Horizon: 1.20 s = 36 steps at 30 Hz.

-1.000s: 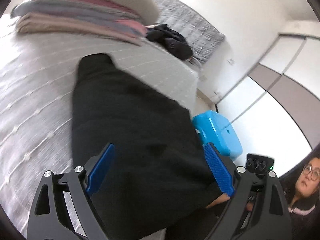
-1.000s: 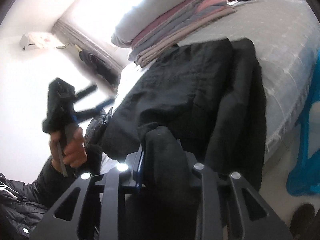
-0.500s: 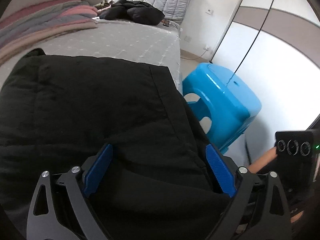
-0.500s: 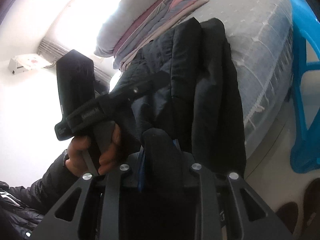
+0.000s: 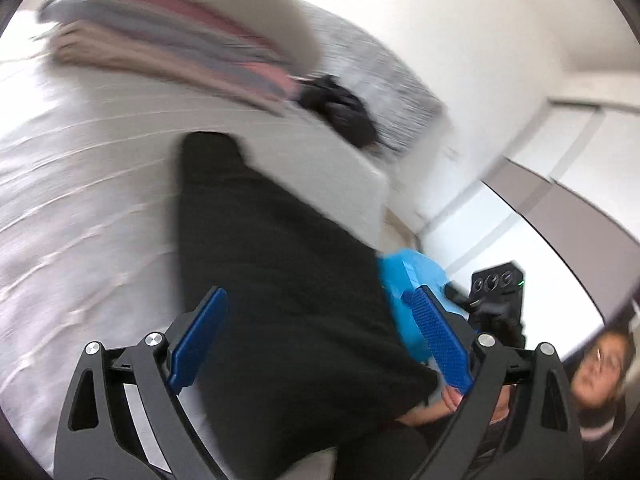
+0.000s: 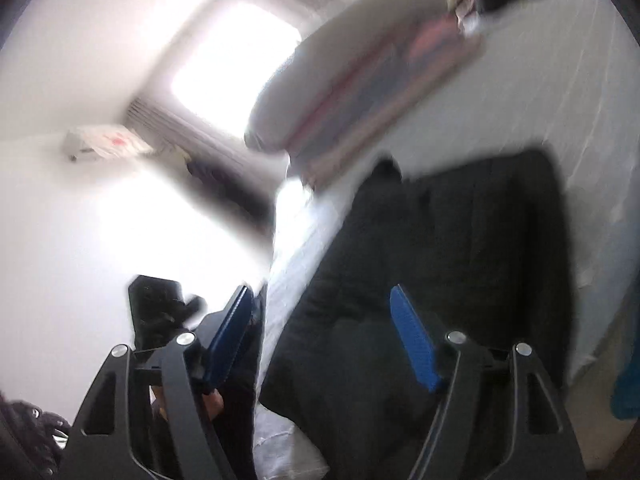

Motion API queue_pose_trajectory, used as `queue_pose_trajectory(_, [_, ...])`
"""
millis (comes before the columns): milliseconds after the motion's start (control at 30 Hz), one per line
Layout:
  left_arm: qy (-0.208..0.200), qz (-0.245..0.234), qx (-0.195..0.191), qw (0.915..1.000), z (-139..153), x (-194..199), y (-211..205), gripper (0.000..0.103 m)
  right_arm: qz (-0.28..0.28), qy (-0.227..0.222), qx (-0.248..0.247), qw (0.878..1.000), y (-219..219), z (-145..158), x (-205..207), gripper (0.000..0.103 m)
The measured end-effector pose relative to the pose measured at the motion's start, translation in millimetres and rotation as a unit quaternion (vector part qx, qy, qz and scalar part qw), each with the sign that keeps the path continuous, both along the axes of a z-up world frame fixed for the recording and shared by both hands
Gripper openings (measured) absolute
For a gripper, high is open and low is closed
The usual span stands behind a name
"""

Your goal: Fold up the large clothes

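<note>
Black coat: lies folded lengthwise on the bed, running from its near edge toward the middle, the near end hanging slightly over the edge. In the right wrist view the same coat shows as a broad quilted slab with a narrower fold along its far side.

Left gripper: jaws wide apart, blue pads on either side of the coat's near end, neither pad pressing on it. Nothing held.

Right gripper: jaws have just been opening and now stand wide; the coat lies under and beyond them, its near fold between the pads, not pinched. Nothing held.

Bed: pale grey cover with fine stitched lines, grey padded headboard at the far end.

Stack of folded blankets: pink, grey and beige layers, a white pillow on top, set on the bed well beyond the coat.

Dark garment: bunched on the bed near the headboard.

Blue stool: on the floor just beside the bed's edge.

Person: at the lower right of the left wrist view.

Both views are blurred.
</note>
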<state>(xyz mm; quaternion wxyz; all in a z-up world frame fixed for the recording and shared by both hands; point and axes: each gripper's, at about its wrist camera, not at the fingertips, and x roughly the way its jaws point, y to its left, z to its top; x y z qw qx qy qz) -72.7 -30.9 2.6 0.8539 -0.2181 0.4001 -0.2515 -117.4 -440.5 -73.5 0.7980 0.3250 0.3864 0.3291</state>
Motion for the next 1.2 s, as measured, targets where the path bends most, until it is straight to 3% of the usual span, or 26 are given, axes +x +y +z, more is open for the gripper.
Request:
queue_pose_trajectory(33, [0.019, 0.019, -0.001, 0.9996, -6, 2, 14, 0.09, -0.01, 0.031, -0.044, 0.998, 3, -16, 11, 0.066])
queue_pose_trajectory(67, [0.046, 0.031, -0.012, 0.9984, -17, 6, 27, 0.089, -0.022, 0.056, -0.082, 0.995, 2, -34, 18, 0.034])
queue_pose_trajectory(100, [0.069, 0.034, -0.02, 0.9968, -26, 10, 34, 0.089, -0.046, 0.085, -0.1, 0.99, -9, -56, 22, 0.01])
queue_pose_trajectory(133, [0.084, 0.037, -0.024, 0.9955, -34, 13, 38, 0.089, -0.066, 0.1, -0.097, 0.988, -21, -64, 21, 0.0])
queue_pose_trajectory(200, [0.119, 0.035, -0.043, 0.9914, -53, 20, 43, 0.089, -0.076, 0.102, -0.048, 0.991, -43, -70, 8, 0.0])
queue_pose_trajectory(267, [0.154, 0.022, -0.065, 0.9857, -74, 29, 35, 0.089, -0.073, 0.084, -0.046, 0.993, -50, -60, -5, 0.012])
queue_pose_trajectory(300, [0.166, 0.021, -0.07, 0.9834, -81, 33, 32, 0.089, -0.077, 0.075, -0.026, 0.994, -61, -54, -13, 0.022])
queue_pose_trajectory(333, [0.174, 0.02, -0.075, 0.9816, -88, 37, 29, 0.089, -0.085, 0.07, -0.003, 0.994, -73, -51, -19, 0.064])
queue_pose_trajectory(367, [0.182, 0.015, -0.086, 0.9794, -95, 41, 23, 0.09, -0.102, 0.064, 0.013, 0.993, -84, -49, -27, 0.091])
queue_pose_trajectory(433, [0.196, 0.006, -0.099, 0.9755, -105, 47, 14, 0.09, -0.148, 0.062, 0.008, 0.987, -111, -51, -39, 0.092])
queue_pose_trajectory(500, [0.217, -0.002, -0.109, 0.9701, -119, 56, 6, 0.09, -0.156, 0.1, 0.035, 0.982, -130, -72, -41, 0.092])
queue_pose_trajectory(600, [0.235, -0.003, -0.118, 0.9649, -134, 66, -1, 0.092, -0.142, 0.147, 0.032, 0.978, -131, -100, -35, 0.092])
queue_pose_trajectory(700, [0.265, -0.012, -0.15, 0.9524, -150, 74, -6, 0.095, -0.105, 0.178, 0.105, 0.973, -117, -130, -29, 0.092])
queue_pose_trajectory(800, [0.288, -0.02, -0.152, 0.9453, -158, 83, -16, 0.095, -0.078, 0.185, 0.163, 0.966, -106, -143, -17, 0.092])
queue_pose_trajectory(867, [0.297, -0.031, -0.125, 0.9462, -156, 88, -27, 0.095, -0.04, 0.181, 0.205, 0.961, -98, -142, -12, 0.094])
queue_pose_trajectory(933, [0.278, -0.044, -0.063, 0.9575, -143, 89, -42, 0.091, -0.032, 0.175, 0.188, 0.966, -90, -132, -5, 0.097])
queue_pose_trajectory(1000, [0.236, -0.066, 0.038, 0.9688, -115, 92, -65, 0.065, -0.026, 0.181, 0.184, 0.966, -82, -123, 4, 0.098])
queue_pose_trajectory(1067, [0.181, -0.08, 0.115, 0.9735, -76, 95, -84, 0.059, -0.008, 0.174, 0.18, 0.968, -70, -108, 11, 0.098])
queue_pose_trajectory(1133, [0.139, -0.088, 0.182, 0.9696, -45, 96, -98, 0.058, 0.034, 0.154, 0.183, 0.97, -48, -86, 14, 0.098])
queue_pose_trajectory(1200, [0.125, -0.109, 0.225, 0.9602, -28, 95, -108, 0.06, 0.065, 0.146, 0.151, 0.976, -25, -71, 15, 0.098])
